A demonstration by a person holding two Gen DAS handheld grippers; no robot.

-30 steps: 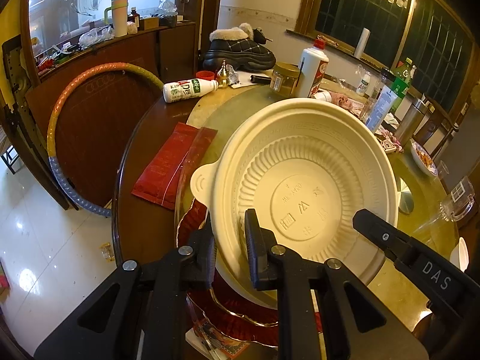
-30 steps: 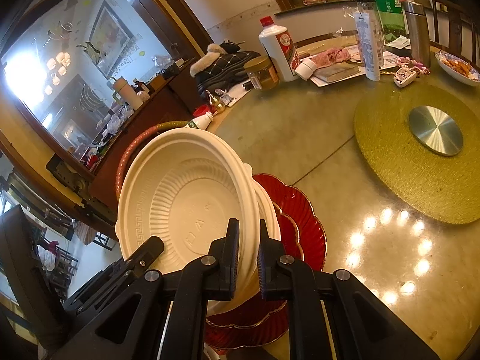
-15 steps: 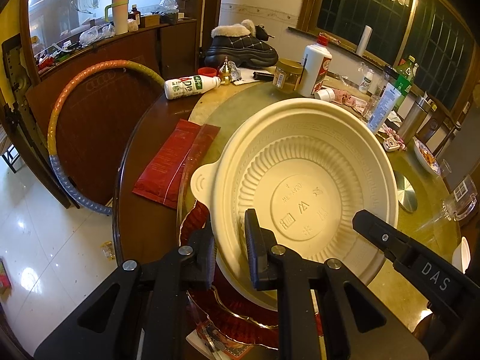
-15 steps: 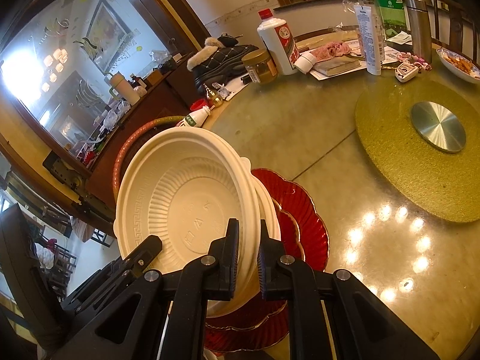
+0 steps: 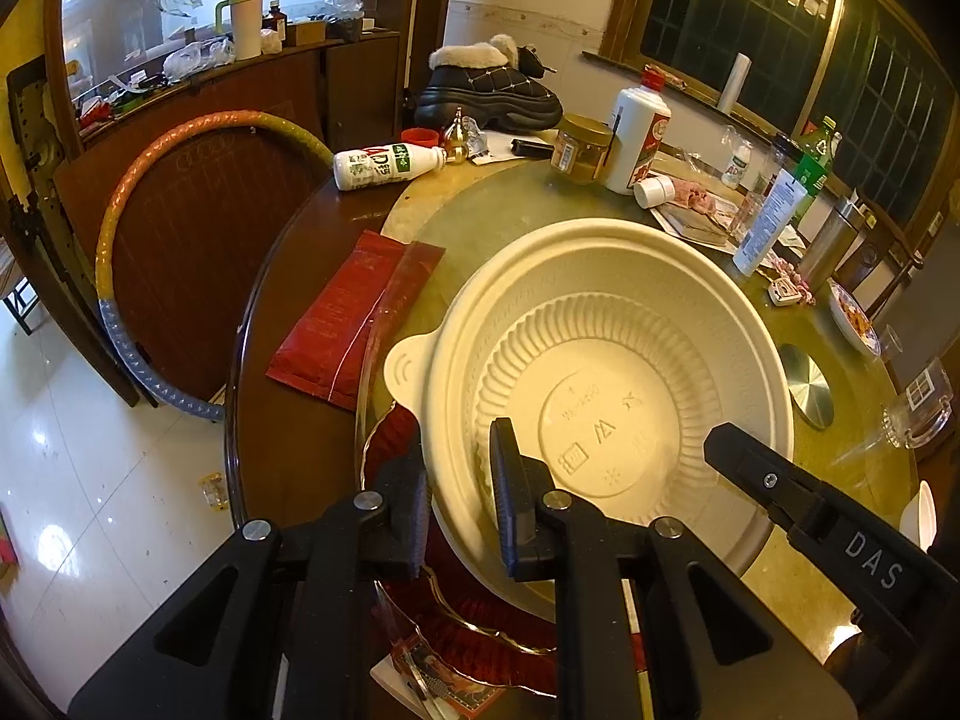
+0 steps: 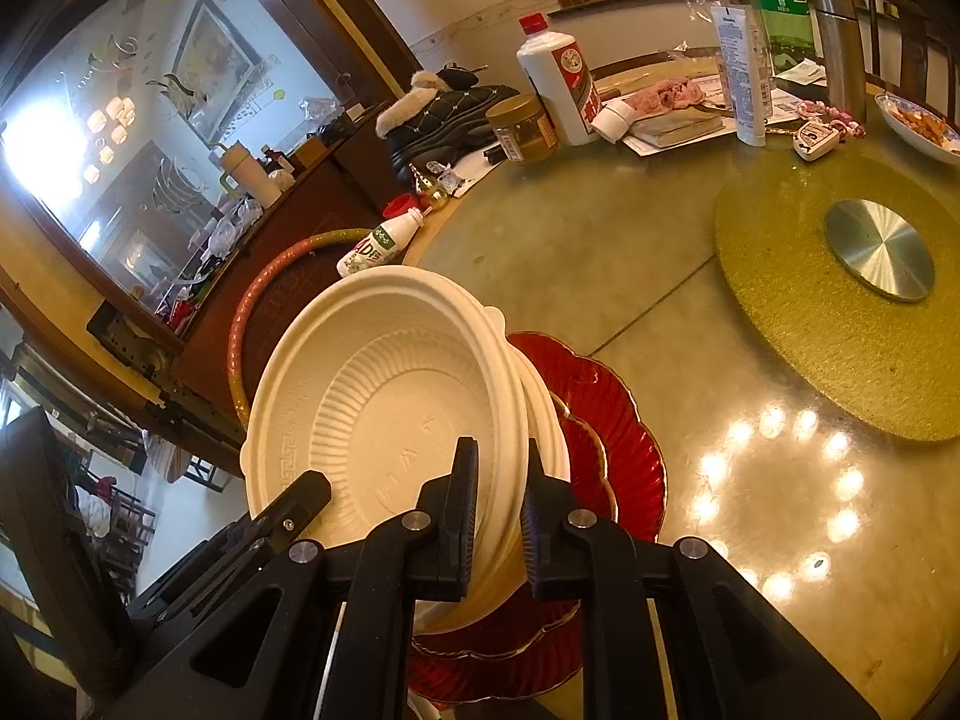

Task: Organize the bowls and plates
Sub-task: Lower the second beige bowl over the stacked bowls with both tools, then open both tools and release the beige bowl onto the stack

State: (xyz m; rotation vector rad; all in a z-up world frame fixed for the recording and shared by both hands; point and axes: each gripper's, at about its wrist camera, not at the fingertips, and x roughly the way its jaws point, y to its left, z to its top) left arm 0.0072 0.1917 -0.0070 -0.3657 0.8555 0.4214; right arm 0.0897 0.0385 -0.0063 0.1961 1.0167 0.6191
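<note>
Two sets of tongs pinch the same cream ribbed plastic bowl [image 5: 606,360] by its near rim: left tongs [image 5: 459,507] on the side with the rounded tab, right tongs [image 6: 499,495] on the opposite edge, their jaws having just eased open a touch with the rim still between them. That bowl sits tilted in another like it, over the scalloped red gold-edged plates [image 6: 606,450] on the round glass-topped counter [image 6: 600,276]. Readable stuff, left to right: "AD" on the toppled white milk bottle [image 5: 384,165], embossed symbols on the bowl's base, "DAS" on the right tongs' arm. Compared with a second ago, nothing else has shifted.
</note>
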